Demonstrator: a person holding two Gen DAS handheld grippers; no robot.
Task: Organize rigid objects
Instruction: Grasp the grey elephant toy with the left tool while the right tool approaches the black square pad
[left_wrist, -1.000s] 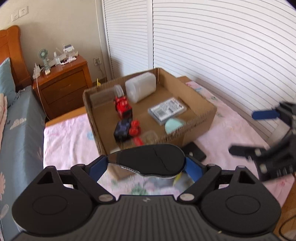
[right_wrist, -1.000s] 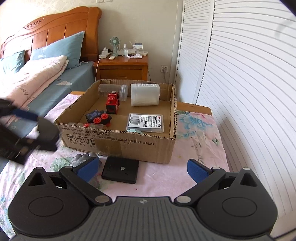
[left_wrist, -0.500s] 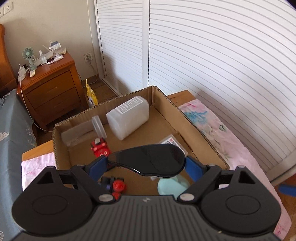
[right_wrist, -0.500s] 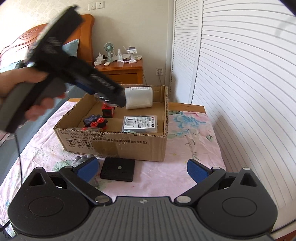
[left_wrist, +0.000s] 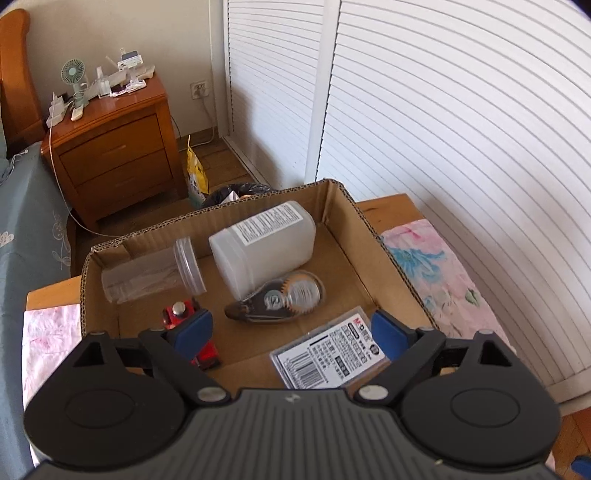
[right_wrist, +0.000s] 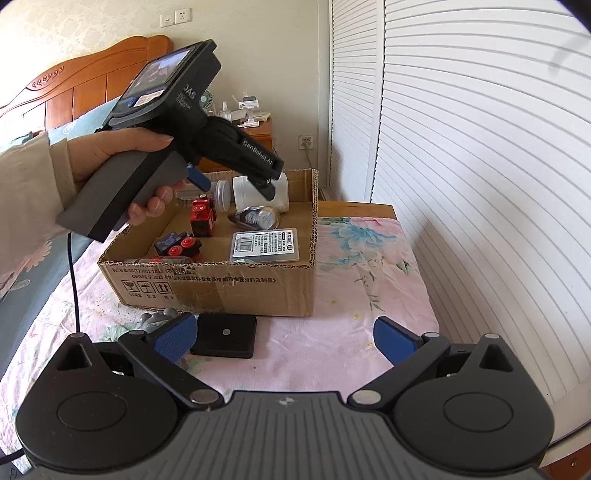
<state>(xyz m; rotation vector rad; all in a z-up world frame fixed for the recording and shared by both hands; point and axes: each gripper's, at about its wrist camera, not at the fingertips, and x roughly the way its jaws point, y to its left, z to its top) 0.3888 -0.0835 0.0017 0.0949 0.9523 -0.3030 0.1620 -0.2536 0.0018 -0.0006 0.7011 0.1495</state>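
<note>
A cardboard box (left_wrist: 354, 218) (right_wrist: 258, 288) sits on the pink floral cloth. My left gripper (left_wrist: 291, 332) (right_wrist: 236, 184) is open and empty, held over the box. A dark correction-tape dispenser (left_wrist: 277, 301) (right_wrist: 256, 218) lies on the box floor below it. Also in the box are a white plastic jar (left_wrist: 262, 249), a clear jar (left_wrist: 151, 273), a red toy (left_wrist: 177, 314) (right_wrist: 201, 216), a barcode-labelled case (left_wrist: 328, 356) (right_wrist: 266, 245) and a dark toy with red wheels (right_wrist: 179, 245). My right gripper (right_wrist: 284, 338) is open and empty, low in front of the box.
A black square pad (right_wrist: 225, 336) and a grey object (right_wrist: 159, 319) lie on the cloth just in front of the box. A wooden nightstand (left_wrist: 110, 147) with clutter stands behind, white louvred doors (left_wrist: 461, 129) on the right, a bed (right_wrist: 44, 110) to the left.
My left gripper moved over the box and opened; the dark dispenser it held now lies on the box floor. My right gripper stayed about where it was.
</note>
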